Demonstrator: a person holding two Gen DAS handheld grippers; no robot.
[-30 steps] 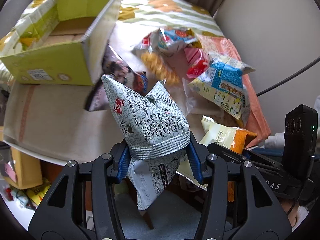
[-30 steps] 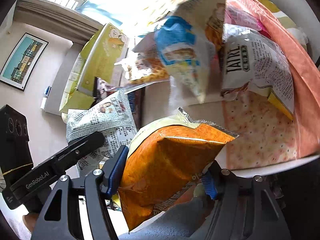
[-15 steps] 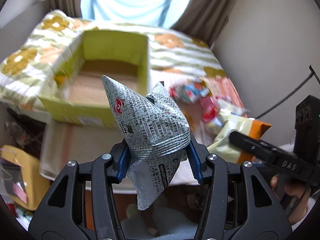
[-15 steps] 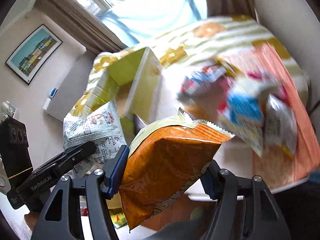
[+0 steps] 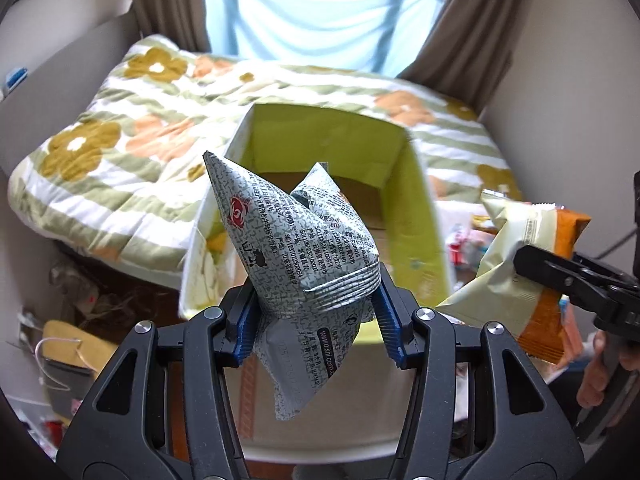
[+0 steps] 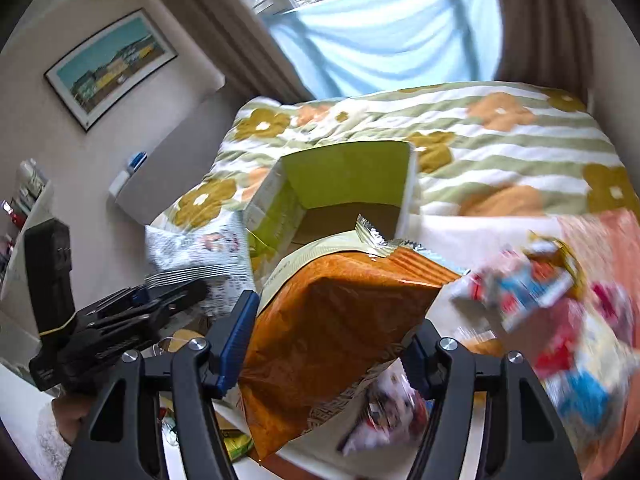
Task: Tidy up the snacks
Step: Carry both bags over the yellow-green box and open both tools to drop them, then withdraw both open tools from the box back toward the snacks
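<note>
My left gripper (image 5: 316, 312) is shut on a grey-white printed snack bag (image 5: 296, 248) and holds it up in front of the open lime-green cardboard box (image 5: 416, 216). My right gripper (image 6: 332, 344) is shut on an orange and cream snack bag (image 6: 340, 312), held in the air just before the same box (image 6: 348, 172). The left gripper and its grey-white bag (image 6: 200, 248) show at the left of the right wrist view; the right gripper's orange bag (image 5: 532, 264) shows at the right of the left wrist view. The box looks empty inside.
The box stands on a bed with a flowered, striped quilt (image 5: 132, 152). Several loose snack packets (image 6: 532, 292) lie on a white and orange surface to the right. Clutter fills the floor (image 5: 68, 344) at the left. A curtained window (image 5: 316, 12) is behind.
Both grippers have lifted with their bags away from the snack pile and swung left toward the green box, which now sits centred ahead in both views.
</note>
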